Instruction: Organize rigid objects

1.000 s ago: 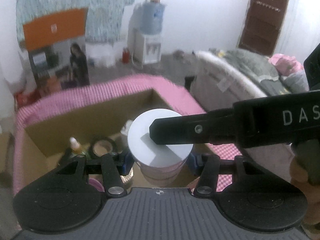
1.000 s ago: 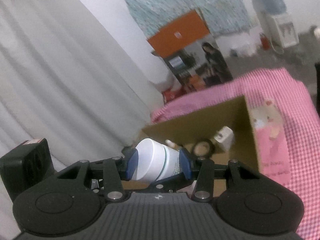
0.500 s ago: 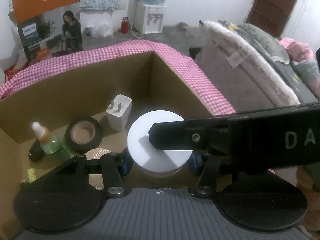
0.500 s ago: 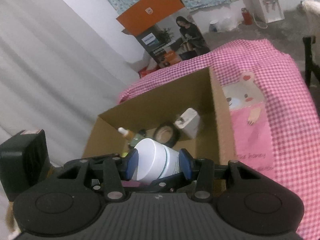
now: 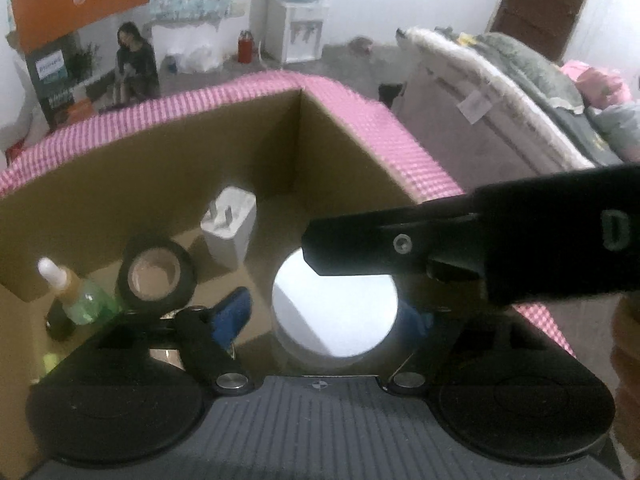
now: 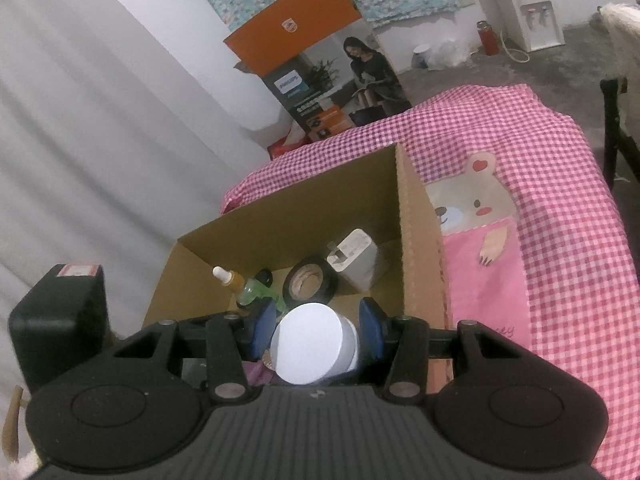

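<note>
A white round jar stands lid-up on the floor of the cardboard box, near its right wall. My left gripper straddles it and its jaws are opening, with a gap showing at the left blue pad. In the right wrist view the jar shows its lid between the blue pads of my right gripper. It sits a little lower than the pads, and the jaws are part open. One right finger hangs over the lid's far rim.
The box also holds a white charger, a black tape roll and a green dropper bottle. It rests on a pink checked cloth. A bed stands to the right.
Both grippers sank into the box. The left jaws spread away from the jar. The jar, earlier lying sideways between the right pads, now shows its lid upward, lower down.
</note>
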`<state>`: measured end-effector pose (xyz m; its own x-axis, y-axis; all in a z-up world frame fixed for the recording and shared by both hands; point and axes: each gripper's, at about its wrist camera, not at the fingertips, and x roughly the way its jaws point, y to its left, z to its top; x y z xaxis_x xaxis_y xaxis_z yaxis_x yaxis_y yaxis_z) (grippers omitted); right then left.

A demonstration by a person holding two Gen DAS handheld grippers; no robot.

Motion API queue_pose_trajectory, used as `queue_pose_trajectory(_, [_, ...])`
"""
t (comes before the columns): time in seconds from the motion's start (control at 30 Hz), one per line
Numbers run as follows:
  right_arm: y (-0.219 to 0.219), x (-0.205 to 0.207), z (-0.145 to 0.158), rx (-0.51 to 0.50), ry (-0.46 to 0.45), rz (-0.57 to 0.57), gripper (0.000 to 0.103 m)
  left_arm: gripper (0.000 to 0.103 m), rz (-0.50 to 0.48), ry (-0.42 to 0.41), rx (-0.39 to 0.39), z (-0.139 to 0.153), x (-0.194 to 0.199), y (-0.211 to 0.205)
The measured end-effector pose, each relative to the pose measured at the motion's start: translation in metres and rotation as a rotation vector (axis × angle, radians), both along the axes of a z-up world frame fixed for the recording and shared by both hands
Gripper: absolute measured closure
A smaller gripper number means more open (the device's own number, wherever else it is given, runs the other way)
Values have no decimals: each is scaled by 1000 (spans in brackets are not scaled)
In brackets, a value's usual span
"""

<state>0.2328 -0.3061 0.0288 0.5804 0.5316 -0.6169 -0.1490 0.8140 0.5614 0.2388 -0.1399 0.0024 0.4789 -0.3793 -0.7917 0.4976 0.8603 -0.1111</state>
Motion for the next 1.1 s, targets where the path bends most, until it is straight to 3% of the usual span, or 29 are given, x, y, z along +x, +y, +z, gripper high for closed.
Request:
queue_pose_trajectory(0.17, [-5, -11, 12, -8, -52, -37, 46, 11, -15, -101, 19, 16, -15, 0])
queue_pose_trajectory(0.33, [-12, -37, 39, 6, -156, -85, 28, 4, -14, -267, 27, 42, -50, 13])
queue_pose_trajectory(0.43, [-16, -57, 54, 16, -214, -121, 20, 0, -16, -323, -4, 57, -71, 29])
queue_pose_trajectory(0.53, [-17, -77, 65, 19, -254, -154, 9, 0, 5, -322, -52, 70, -88, 49])
queue_pose_trajectory(0.67, [-9, -104, 76, 4, -288, -179, 3, 0, 75, -298, -102, 81, -101, 76])
queue_pose_trajectory(0.9, [20, -146, 76, -135, -294, -231, 0, 0, 269, -293, -37, 79, -117, 110])
queue_pose_trajectory(1.1, [46, -165, 74, -303, -283, -267, 0, 0, 412, -317, 94, 79, -126, 112])
